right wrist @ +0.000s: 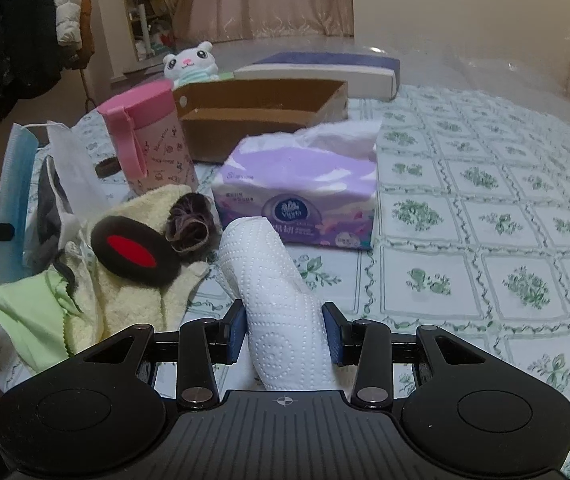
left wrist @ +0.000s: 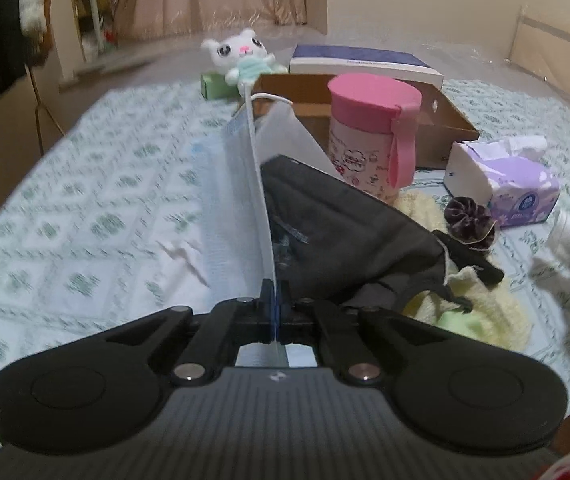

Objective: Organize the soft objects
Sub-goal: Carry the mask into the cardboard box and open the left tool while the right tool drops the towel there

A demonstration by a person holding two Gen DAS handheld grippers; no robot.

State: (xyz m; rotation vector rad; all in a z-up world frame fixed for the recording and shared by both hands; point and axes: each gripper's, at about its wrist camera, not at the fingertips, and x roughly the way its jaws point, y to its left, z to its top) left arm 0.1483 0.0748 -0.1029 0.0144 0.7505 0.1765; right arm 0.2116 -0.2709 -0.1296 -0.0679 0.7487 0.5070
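My left gripper (left wrist: 275, 300) is shut on a blue face mask (left wrist: 241, 208), held edge-on above the table; the mask also shows in the right wrist view (right wrist: 15, 200). A black mask (left wrist: 337, 220) lies just right of it. My right gripper (right wrist: 285, 332) is shut on a white paper-towel roll (right wrist: 273, 280), its pads pressing both sides. A pile of soft things lies at left: a yellow towel (right wrist: 133, 300), a green cloth (right wrist: 33, 316), a dark scrunchie (right wrist: 187, 226) and a black-and-red pad (right wrist: 133, 252).
An open cardboard box (right wrist: 257, 116) stands at the back, with a pink lidded cup (right wrist: 145, 140) and a purple tissue pack (right wrist: 301, 196) before it. A white plush cat (right wrist: 189, 62) and a flat blue-white box (right wrist: 325, 70) sit behind. The tablecloth (right wrist: 485, 220) spreads right.
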